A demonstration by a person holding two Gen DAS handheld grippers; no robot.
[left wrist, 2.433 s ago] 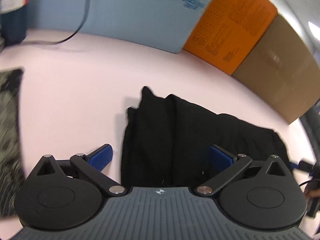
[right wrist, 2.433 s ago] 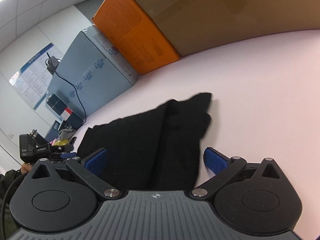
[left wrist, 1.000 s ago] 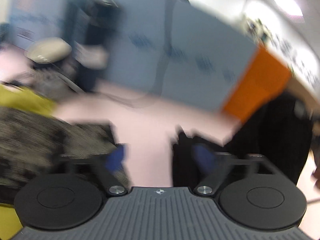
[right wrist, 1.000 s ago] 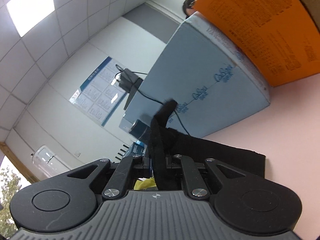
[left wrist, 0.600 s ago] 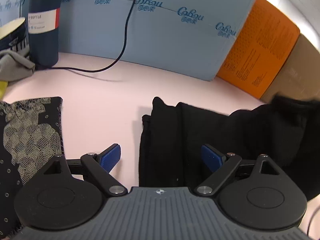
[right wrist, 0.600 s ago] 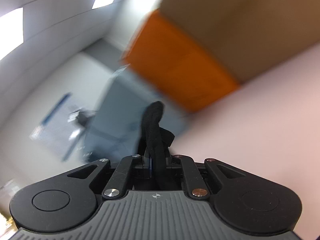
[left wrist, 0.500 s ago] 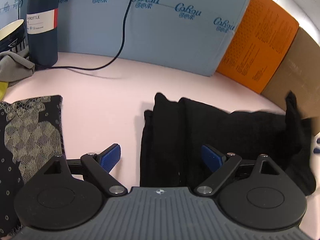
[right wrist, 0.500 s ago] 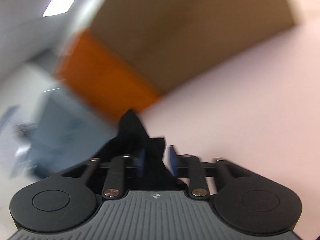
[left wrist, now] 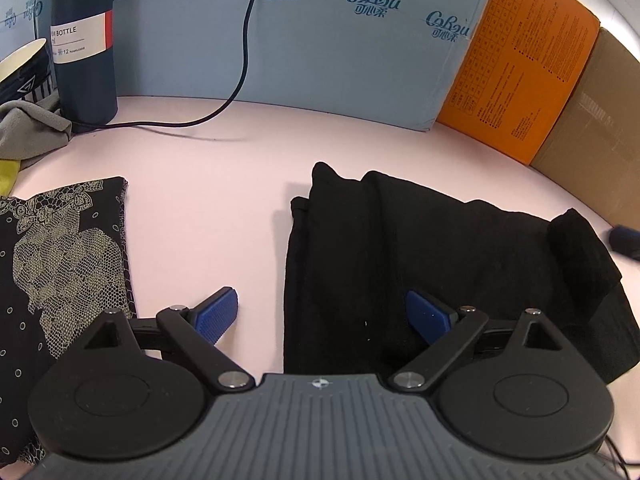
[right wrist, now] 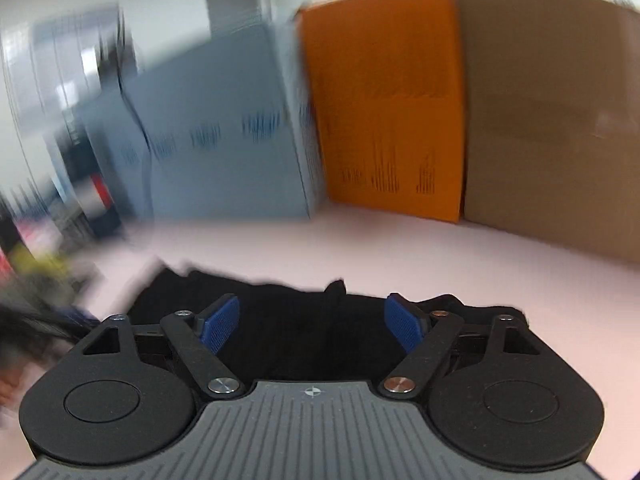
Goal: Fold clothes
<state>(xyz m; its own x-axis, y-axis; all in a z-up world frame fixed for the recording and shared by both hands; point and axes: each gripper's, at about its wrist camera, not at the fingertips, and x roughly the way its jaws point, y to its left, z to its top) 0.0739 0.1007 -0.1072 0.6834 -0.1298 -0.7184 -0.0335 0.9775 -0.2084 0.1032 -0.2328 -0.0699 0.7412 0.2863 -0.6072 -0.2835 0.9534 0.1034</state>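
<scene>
A black garment (left wrist: 420, 248) lies folded on the pink table (left wrist: 208, 184), its right end doubled back over itself. My left gripper (left wrist: 322, 314) is open and empty, low over the garment's near left edge, with one blue pad on the table and one over the cloth. In the blurred right wrist view the same black garment (right wrist: 304, 320) lies under my right gripper (right wrist: 312, 324), which is open and holds nothing. A blue fingertip of the right gripper (left wrist: 624, 238) shows at the right edge of the left wrist view.
A folded black lace-patterned cloth (left wrist: 60, 256) lies at the left. A dark bottle (left wrist: 84, 48), a cup (left wrist: 24, 68), grey cloth (left wrist: 28, 132) and a cable (left wrist: 224, 104) stand far left. Blue (left wrist: 320, 48), orange (left wrist: 520, 64) and brown (left wrist: 592, 128) boxes line the back.
The right gripper carried the garment's end over, laid it back on the pile and opened. The left gripper stayed open and nearly still over the near edge.
</scene>
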